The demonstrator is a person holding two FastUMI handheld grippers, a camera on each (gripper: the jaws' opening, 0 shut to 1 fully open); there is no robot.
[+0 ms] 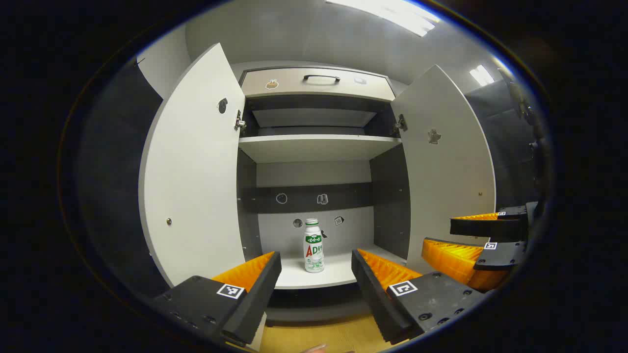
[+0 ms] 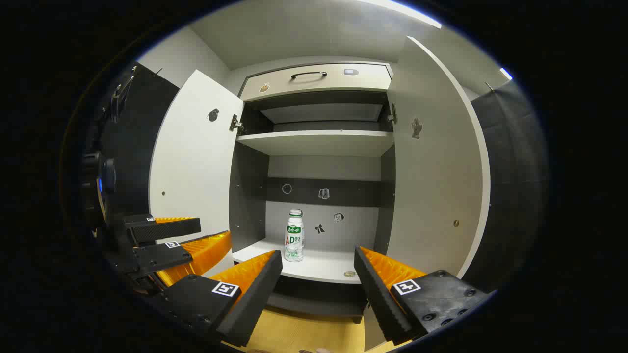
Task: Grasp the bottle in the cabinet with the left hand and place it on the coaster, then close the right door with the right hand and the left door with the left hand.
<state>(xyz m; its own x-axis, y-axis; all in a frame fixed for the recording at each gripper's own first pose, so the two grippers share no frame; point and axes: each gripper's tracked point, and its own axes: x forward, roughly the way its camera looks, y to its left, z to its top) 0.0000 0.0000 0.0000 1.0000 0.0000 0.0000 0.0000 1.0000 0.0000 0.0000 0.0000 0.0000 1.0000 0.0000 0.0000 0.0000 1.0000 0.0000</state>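
- The cabinet's lower shelf (image 1: pixel 338 274) was pale, and the bottle (image 1: pixel 313 245) stood upright on it.
- A small round thing (image 2: pixel 349 274) lay near that shelf's front edge.
- The upper shelf (image 1: pixel 319 147) sat above.

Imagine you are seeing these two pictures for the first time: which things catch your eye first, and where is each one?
A small white bottle stands upright, alone on the cabinet's lower shelf, between two doors swung wide open: the left door and the right door. Above sits a drawer with a dark handle. In the foreground the left claw gapes open, aimed at the bottle, and the right claw is open too.
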